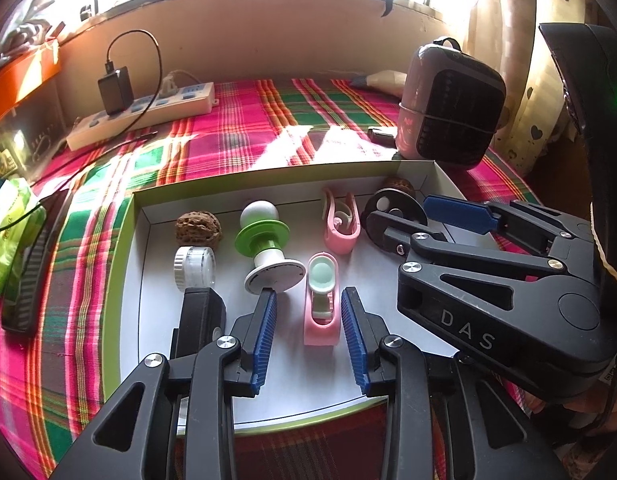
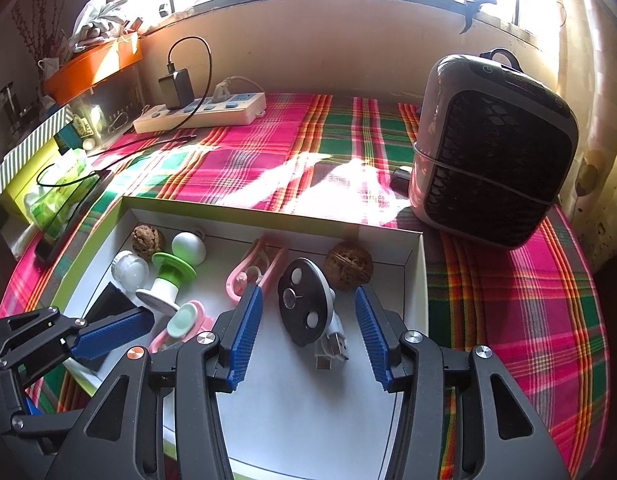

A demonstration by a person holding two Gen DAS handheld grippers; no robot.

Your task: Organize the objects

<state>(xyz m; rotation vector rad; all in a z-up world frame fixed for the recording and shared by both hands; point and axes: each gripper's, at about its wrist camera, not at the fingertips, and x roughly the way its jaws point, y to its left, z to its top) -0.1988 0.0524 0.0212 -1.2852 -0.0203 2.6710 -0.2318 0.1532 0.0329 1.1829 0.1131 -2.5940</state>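
Note:
A shallow white box with a green rim (image 1: pixel 126 240) (image 2: pixel 418 280) holds small items. My left gripper (image 1: pixel 308 332) is open, its blue pads on either side of a pink clip with a mint pad (image 1: pixel 321 300) (image 2: pixel 184 322). My right gripper (image 2: pixel 308 328) (image 1: pixel 412 220) is open around a black disc with a USB plug (image 2: pixel 304 304) (image 1: pixel 392 212). Also in the box: two walnuts (image 1: pixel 199 226) (image 2: pixel 348 266), a green and white knob (image 1: pixel 264 240) (image 2: pixel 174 272), a second pink clip (image 1: pixel 340 220) (image 2: pixel 254 270), a clear cap (image 1: pixel 194 268) (image 2: pixel 128 272) and a black block (image 1: pixel 200 320).
The box lies on a plaid cloth (image 1: pixel 248 128). A dark fan heater (image 2: pixel 492 148) (image 1: pixel 452 100) stands at the back right. A power strip with a charger (image 2: pixel 200 110) (image 1: pixel 148 112) lies at the back left. A green packet (image 1: pixel 12 232) and a phone (image 2: pixel 64 224) sit left.

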